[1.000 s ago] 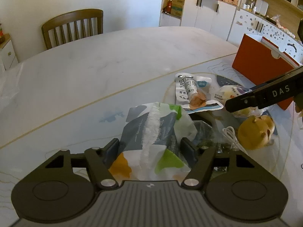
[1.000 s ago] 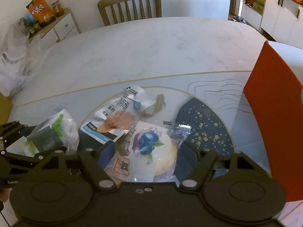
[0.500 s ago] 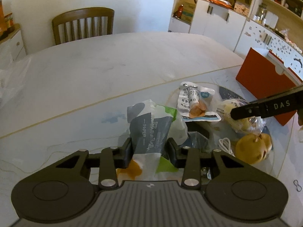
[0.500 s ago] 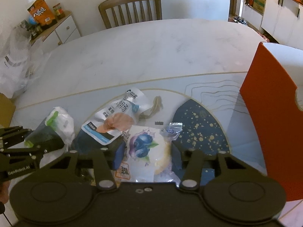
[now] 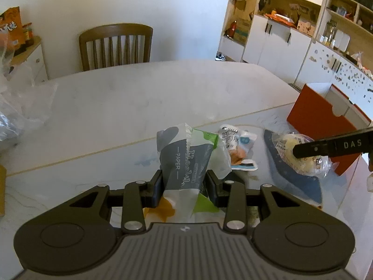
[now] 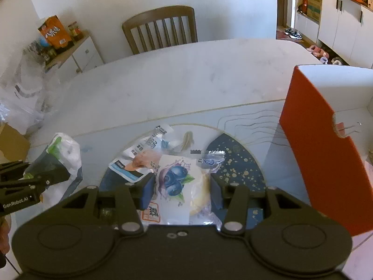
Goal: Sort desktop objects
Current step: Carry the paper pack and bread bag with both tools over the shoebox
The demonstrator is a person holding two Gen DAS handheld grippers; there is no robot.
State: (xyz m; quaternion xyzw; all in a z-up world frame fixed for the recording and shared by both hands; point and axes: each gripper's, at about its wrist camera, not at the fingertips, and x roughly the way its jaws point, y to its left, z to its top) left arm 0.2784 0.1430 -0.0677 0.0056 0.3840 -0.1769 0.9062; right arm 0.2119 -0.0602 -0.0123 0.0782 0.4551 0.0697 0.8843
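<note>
While the bread bag point(image 6: 181, 184) is pinched by the right gripper point(image 6: 181, 186), the tissue pack point(image 5: 184, 163), long axis pointing away, is clamped by the left gripper point(image 5: 184, 184).

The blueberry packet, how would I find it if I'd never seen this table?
Start at the tall orange box on the white table and look left to the dark blue gold-speckled mat. At its near edge, the right gripper pinches the blueberry packet. Only this packet shows painted blueberries with a pale yellow bun inside; the neighbouring wrapper is white with blue print.
</note>
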